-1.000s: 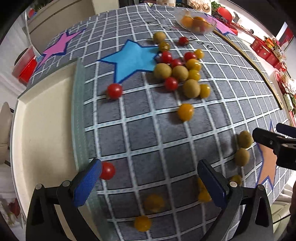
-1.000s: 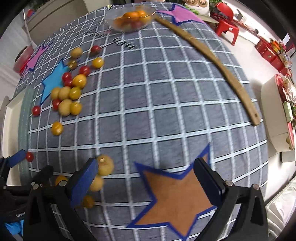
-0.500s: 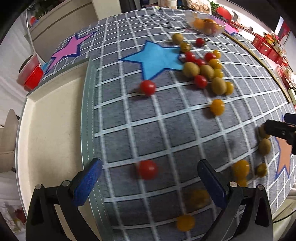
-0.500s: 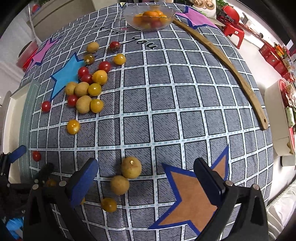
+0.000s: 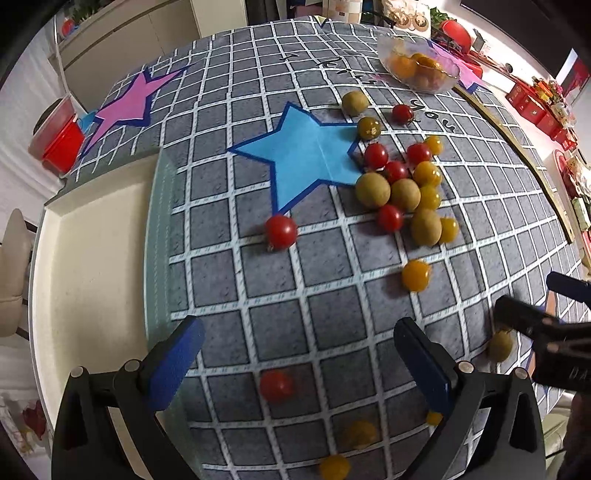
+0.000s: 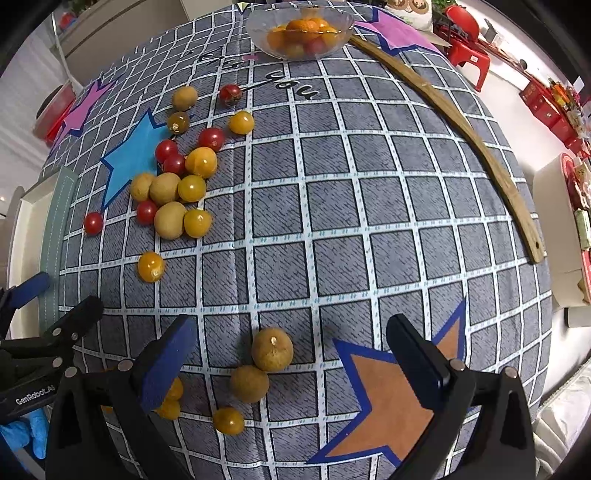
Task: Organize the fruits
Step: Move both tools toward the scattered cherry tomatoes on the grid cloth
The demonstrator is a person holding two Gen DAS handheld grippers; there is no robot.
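Two tools hang over a desk covered with a grey checked cloth [image 6: 369, 206], and both stand with their jaws wide apart, holding nothing. Between the fingers of the left tool [image 5: 299, 354] lies one red cherry tomato [image 5: 276, 385] on the cloth, a little blurred, with yellow cherry tomatoes [image 5: 334, 467] nearer the camera. Between the fingers of the right tool [image 6: 291, 350] lie two brown longans [image 6: 272, 349], touching each other, and a yellow cherry tomato [image 6: 228, 420] sits just beside the lower one, close to the orange star [image 6: 391, 402]. Most of the fruit is farther away in a loose heap [image 6: 173, 192] of red tomatoes, yellow tomatoes and longans at the edge of the blue star [image 5: 306, 155]. A single red tomato [image 5: 281, 231] lies apart from this heap, at the lower point of the blue star. At the far side stands a clear glass bowl [image 6: 299, 29] with orange and red fruits inside, and a long wooden stick [image 6: 480, 155] lies next to it.
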